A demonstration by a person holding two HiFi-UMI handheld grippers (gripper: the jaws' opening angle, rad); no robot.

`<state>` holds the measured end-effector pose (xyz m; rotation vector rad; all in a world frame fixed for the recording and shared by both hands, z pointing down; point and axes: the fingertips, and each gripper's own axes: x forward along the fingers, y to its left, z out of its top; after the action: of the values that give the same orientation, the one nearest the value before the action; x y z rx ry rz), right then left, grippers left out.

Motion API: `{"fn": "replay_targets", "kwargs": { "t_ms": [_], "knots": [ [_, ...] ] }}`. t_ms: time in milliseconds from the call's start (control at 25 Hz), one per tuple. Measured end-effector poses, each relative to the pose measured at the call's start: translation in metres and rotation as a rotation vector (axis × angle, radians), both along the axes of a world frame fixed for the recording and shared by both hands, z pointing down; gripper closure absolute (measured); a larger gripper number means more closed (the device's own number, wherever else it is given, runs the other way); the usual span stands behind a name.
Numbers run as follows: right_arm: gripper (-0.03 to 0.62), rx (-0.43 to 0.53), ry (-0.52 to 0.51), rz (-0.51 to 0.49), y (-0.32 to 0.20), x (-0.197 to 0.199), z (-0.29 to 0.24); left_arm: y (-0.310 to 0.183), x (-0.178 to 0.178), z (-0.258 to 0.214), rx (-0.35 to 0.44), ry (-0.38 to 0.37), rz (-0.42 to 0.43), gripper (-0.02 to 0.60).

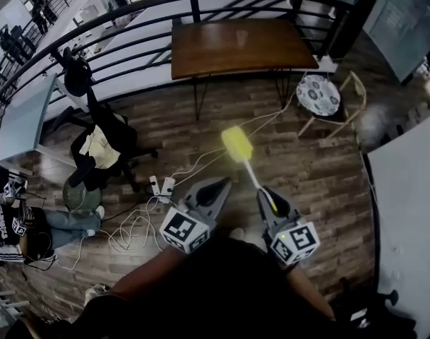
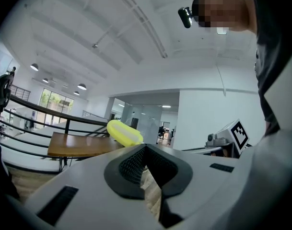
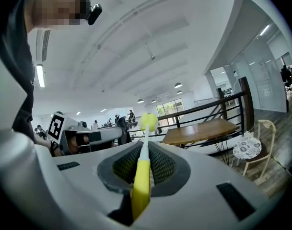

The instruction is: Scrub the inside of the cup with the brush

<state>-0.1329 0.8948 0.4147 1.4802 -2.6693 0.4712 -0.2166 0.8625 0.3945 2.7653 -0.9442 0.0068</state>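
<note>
My right gripper (image 1: 263, 193) is shut on the handle of a yellow brush (image 1: 236, 143), whose sponge head sticks out ahead over the wooden floor. In the right gripper view the brush (image 3: 142, 176) runs straight out between the pads of the right gripper (image 3: 145, 145). My left gripper (image 1: 218, 183) is held beside it, shut with nothing in it. In the left gripper view, the jaws of the left gripper (image 2: 146, 147) meet and the brush head (image 2: 123, 132) shows beyond them. A small pale cup (image 1: 241, 38) stands far ahead on a brown wooden table (image 1: 200, 48).
A black railing (image 1: 130, 20) runs behind the table. A chair with a round patterned seat (image 1: 318, 94) stands to the right of it. An office chair draped with clothes (image 1: 102, 147), a power strip with cables (image 1: 162, 187) and a white counter (image 1: 412, 189) flank the floor.
</note>
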Motion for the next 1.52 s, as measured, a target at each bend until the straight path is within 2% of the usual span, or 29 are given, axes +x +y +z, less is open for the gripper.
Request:
{"fn": "replay_targets", "kwargs": {
  "t_ms": [200,400,560,680,840,960,1240,1360,1520],
  "knots": [
    [0.549,-0.013,0.007,-0.01,-0.05,0.007,0.008,-0.051,0.009,0.011,-0.014,-0.008,0.0,0.588],
    [0.549,-0.029,0.018,0.023,-0.117,0.013,0.01,-0.123,0.019,0.006,0.002,0.011,0.041,0.588],
    [0.549,-0.029,0.014,0.05,-0.177,0.005,0.006,-0.183,0.015,0.0,0.004,-0.015,0.083,0.588],
    [0.549,-0.023,0.021,0.068,-0.213,-0.008,0.002,-0.218,0.005,-0.003,0.009,-0.039,0.11,0.588],
    [0.549,-0.019,0.021,0.094,-0.256,-0.032,0.0,-0.261,-0.015,-0.006,0.051,-0.022,0.145,0.588],
    [0.549,-0.016,0.027,0.103,-0.289,-0.052,-0.001,-0.294,-0.037,-0.009,0.032,-0.015,0.153,0.588],
    [0.549,-0.018,0.028,0.056,-0.352,-0.103,0.0,-0.356,-0.092,-0.002,0.044,0.011,0.102,0.588],
    [0.549,-0.026,0.026,0.043,-0.376,-0.107,0.005,-0.379,-0.099,0.001,0.012,0.004,0.075,0.588],
    [0.549,-0.042,0.023,0.008,-0.408,-0.108,0.014,-0.408,-0.1,0.011,0.017,-0.003,0.049,0.588]
  ]
}}
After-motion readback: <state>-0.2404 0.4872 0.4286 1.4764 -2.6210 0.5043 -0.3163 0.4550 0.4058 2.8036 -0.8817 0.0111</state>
